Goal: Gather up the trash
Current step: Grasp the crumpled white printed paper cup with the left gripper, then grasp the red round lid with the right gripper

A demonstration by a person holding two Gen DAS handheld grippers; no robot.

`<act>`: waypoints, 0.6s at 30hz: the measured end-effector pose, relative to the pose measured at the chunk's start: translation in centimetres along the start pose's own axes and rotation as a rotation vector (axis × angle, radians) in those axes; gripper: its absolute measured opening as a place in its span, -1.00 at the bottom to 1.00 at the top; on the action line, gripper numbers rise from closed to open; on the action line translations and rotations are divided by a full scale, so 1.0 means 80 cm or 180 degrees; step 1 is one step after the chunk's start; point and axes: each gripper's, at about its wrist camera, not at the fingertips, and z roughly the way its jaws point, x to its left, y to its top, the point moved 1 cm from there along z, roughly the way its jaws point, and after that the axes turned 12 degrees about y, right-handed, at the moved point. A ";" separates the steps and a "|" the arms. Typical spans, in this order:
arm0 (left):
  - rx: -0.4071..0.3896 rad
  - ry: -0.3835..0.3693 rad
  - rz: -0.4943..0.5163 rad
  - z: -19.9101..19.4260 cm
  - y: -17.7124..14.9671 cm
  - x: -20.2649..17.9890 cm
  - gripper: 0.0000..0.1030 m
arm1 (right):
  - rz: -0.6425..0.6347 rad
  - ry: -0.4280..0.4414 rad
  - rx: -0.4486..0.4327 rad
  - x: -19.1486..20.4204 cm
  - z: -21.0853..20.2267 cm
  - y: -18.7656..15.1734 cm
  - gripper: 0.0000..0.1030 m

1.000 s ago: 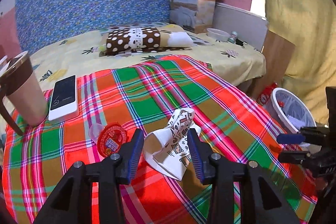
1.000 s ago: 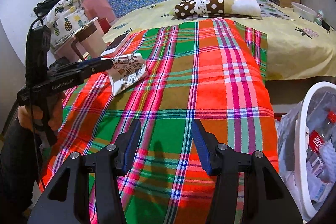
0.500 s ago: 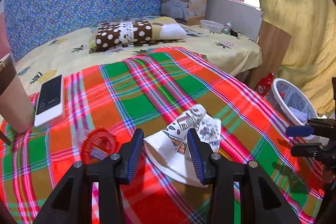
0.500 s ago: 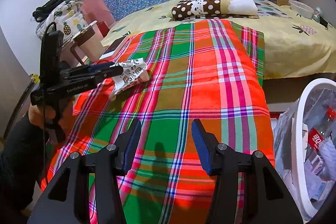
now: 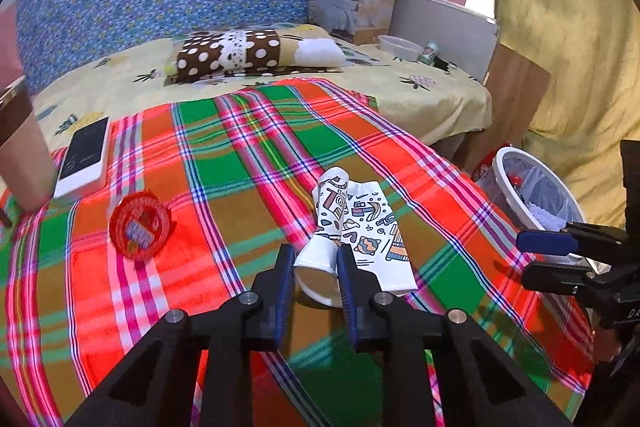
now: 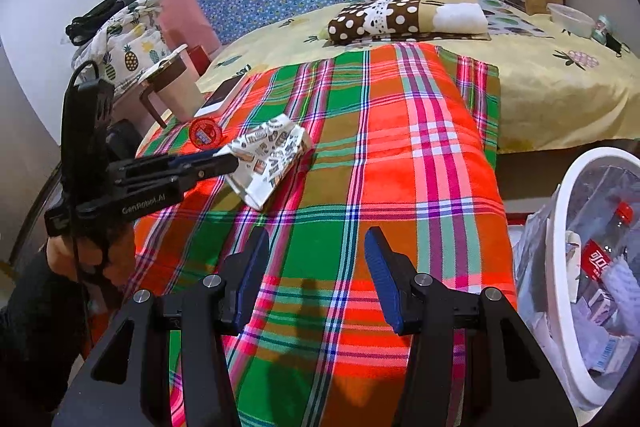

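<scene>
And there it is: the left gripper (image 5: pixel 314 267) has just snapped its fingers in on the crumpled white paper cup with the coloured doodle print (image 5: pixel 352 227), and the blue pads now pinch its squashed white base from both sides. A second ago those fingers stood wide around the cup; now they are about as closed as they go, with the paper flattened between them. The cup itself lies on the red-and-green plaid blanket (image 5: pixel 224 163) over the bed, not yet lifted as far as these views show.

The right gripper (image 6: pixel 316 275) hovers over the near edge of the blanket, fingers half open and holding nothing.

So the grab looks secured, and the next job, by my reading, is carrying it across to the white wire-rimmed bin with the clear liner (image 6: pixel 568 267) standing beside the bed on the right. The round red foil-lidded cup (image 5: pixel 140 225) waits on the blanket, likely next.
</scene>
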 end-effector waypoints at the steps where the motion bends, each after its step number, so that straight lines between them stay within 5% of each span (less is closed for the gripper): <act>1: -0.0008 0.0033 -0.0031 -0.003 -0.002 -0.001 -0.58 | -0.0005 -0.0002 -0.0009 0.001 -0.001 0.000 0.01; 18: -0.0234 0.0606 -0.1093 -0.109 -0.054 0.055 -0.59 | -0.0486 0.0038 0.0009 0.055 0.009 0.029 0.01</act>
